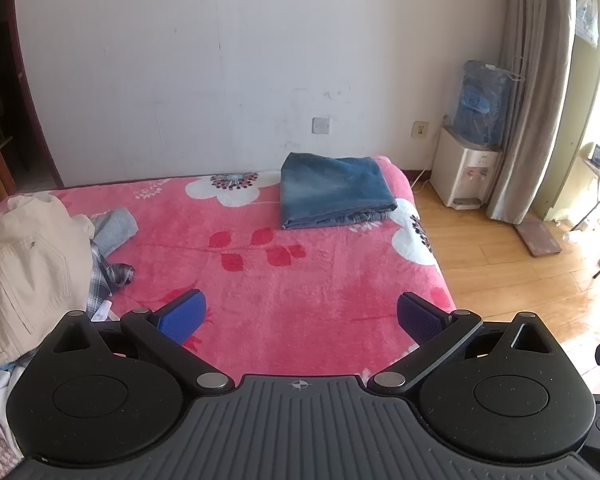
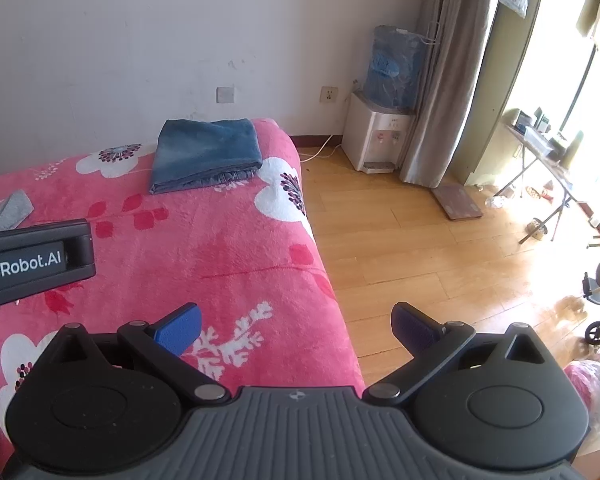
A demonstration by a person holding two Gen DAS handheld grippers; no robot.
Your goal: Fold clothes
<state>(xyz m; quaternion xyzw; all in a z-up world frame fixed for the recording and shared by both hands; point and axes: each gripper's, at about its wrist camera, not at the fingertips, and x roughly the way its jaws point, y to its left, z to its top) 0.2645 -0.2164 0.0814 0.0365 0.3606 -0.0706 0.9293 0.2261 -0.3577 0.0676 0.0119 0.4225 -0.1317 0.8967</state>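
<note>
Clothes lie split on the pink blanket (image 1: 300,280), folded jeans (image 1: 332,190) set aside from the crumpled heap (image 1: 40,264), while both the left gripper (image 1: 300,316) and right gripper (image 2: 296,326) hover spread wide and empty.

1. A water dispenser (image 1: 466,178) with a blue bottle (image 1: 482,102) stands by the white wall (image 1: 220,60).
2. A grey curtain (image 1: 536,92) hangs beside it.
3. A folding table (image 2: 540,148) stands on the wooden floor (image 2: 400,240) in sunlight.

Both wrist views look down from above the pink bed (image 1: 300,280), sharing the far folded jeans (image 1: 334,188).
</note>
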